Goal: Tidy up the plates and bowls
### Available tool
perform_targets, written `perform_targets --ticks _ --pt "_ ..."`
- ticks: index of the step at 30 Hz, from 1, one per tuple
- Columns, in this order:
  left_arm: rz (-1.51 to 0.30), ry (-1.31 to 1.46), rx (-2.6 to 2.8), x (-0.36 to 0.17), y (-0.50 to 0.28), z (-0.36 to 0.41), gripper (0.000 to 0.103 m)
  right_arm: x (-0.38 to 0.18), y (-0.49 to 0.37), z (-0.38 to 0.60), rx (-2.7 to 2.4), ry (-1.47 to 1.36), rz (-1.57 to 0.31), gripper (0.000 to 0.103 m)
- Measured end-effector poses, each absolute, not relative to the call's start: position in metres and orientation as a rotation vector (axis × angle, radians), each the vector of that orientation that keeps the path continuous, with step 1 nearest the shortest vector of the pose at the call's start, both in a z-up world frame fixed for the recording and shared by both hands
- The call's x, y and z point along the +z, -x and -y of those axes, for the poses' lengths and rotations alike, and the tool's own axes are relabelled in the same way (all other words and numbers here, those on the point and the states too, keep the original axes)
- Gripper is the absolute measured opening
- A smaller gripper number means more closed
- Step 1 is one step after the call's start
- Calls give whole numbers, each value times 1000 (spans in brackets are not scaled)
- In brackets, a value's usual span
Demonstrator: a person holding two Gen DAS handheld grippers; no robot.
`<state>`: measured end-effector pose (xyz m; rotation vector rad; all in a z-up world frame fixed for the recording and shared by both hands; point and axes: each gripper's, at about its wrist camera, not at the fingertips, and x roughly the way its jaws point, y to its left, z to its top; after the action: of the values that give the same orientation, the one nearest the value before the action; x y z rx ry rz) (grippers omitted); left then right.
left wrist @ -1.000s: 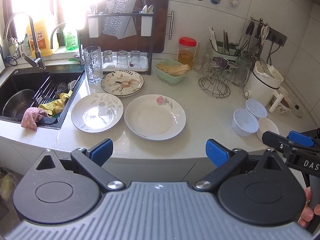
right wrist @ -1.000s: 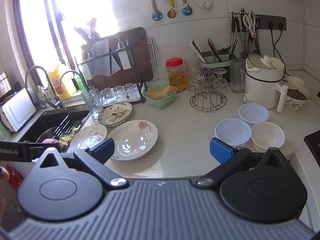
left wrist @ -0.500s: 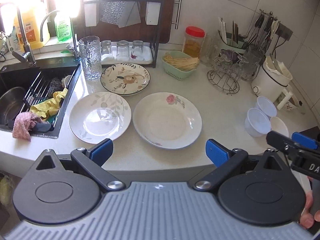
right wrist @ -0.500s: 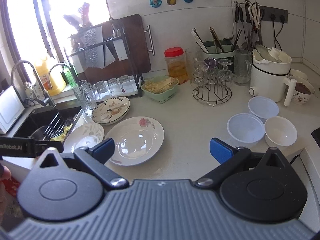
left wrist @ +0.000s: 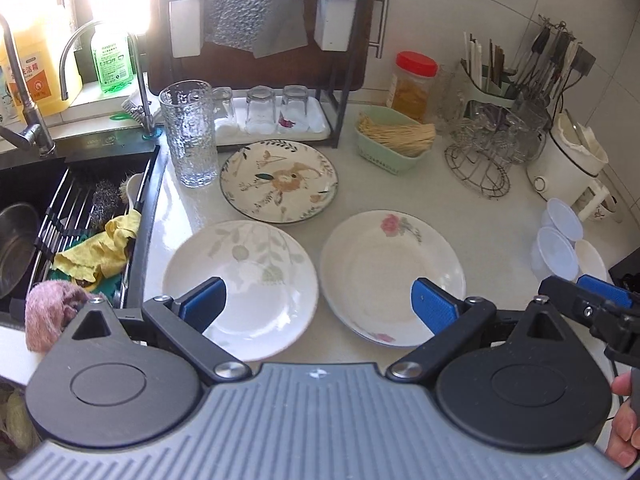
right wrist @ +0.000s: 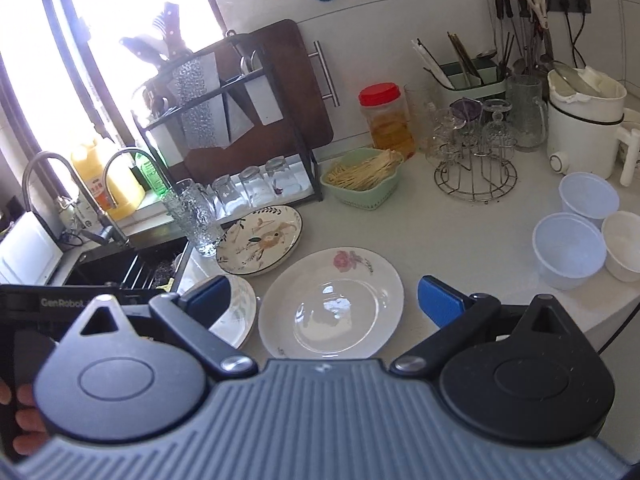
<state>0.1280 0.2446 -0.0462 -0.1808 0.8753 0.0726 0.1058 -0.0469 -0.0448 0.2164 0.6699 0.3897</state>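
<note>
Left gripper (left wrist: 318, 306): released, empty, above leaf plate (left wrist: 240, 280) and rose plate (left wrist: 392, 272). Right gripper (right wrist: 324, 300): released, empty, above rose plate. Rabbit plate (left wrist: 279, 181) behind both, beside glass (left wrist: 189, 132); three bowls (right wrist: 570, 250) grouped at right on counter (right wrist: 460, 240).

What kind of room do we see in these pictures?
Most likely a home kitchen: a sink with a faucet, plates and bowls on a counter, and utensils hanging on the tiled wall.

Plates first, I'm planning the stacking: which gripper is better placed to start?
Probably left. The open left gripper hangs just above the leaf plate and rose plate; the right gripper, also open, faces the rose plate alone.
</note>
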Motion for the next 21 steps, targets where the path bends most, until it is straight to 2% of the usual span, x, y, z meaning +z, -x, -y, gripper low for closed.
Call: perform_targets --ticks 6,14,17,21 --pt "-936 239 7 -83 -152 -291 101 -76 -127 2 350 -253 -739 100" --pt "-1023 292 -33 -128 -180 -358 99 -111 -136 -56 337 -301 -742 99" --pt "-1052 322 -42 -147 -189 -377 99 -120 -137 -71 360 -328 -774 91" --pt "-1077 303 -59 -170 -197 -388 99 -131 -138 -91 434 -335 -820 75"
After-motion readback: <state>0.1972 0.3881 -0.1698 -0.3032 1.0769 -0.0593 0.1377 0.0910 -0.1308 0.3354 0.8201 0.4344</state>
